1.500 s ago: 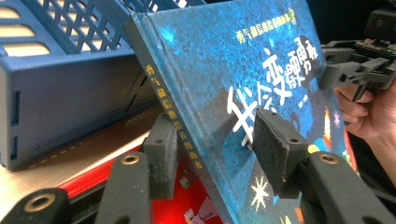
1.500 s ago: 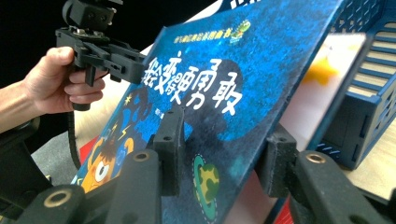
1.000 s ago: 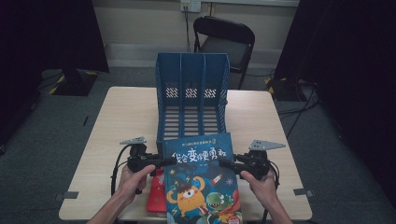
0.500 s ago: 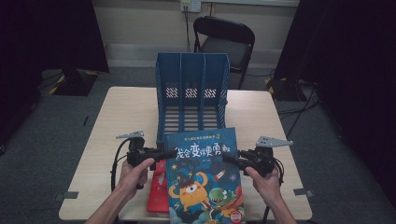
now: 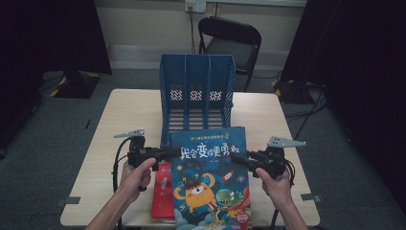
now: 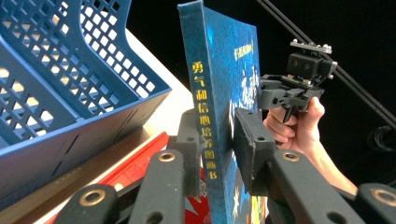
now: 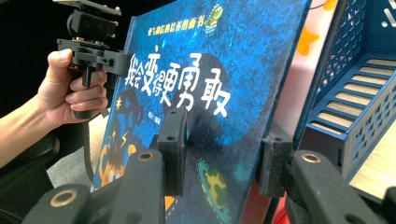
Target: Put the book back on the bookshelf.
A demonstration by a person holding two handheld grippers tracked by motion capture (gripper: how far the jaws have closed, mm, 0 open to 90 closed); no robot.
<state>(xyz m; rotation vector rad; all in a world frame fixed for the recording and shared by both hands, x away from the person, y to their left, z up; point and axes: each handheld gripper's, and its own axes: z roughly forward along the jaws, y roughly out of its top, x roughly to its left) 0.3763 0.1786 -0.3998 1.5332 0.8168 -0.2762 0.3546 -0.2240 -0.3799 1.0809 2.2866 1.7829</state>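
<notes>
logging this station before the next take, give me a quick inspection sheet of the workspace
surface: wooden table, mostly bare
job's things: blue picture book held up by its two side edges; blue three-slot file rack just behind it
clutter: red book flat under the blue one
grippers: left gripper and right gripper both shut on the book
cables: black lead loops from the left gripper
surroundings: black folding chair, dark curtains, grey floor

Dim room under overhead light, black surroundings swallowing the edges, soft high view, gripper views sharper with blurred near jaws
</notes>
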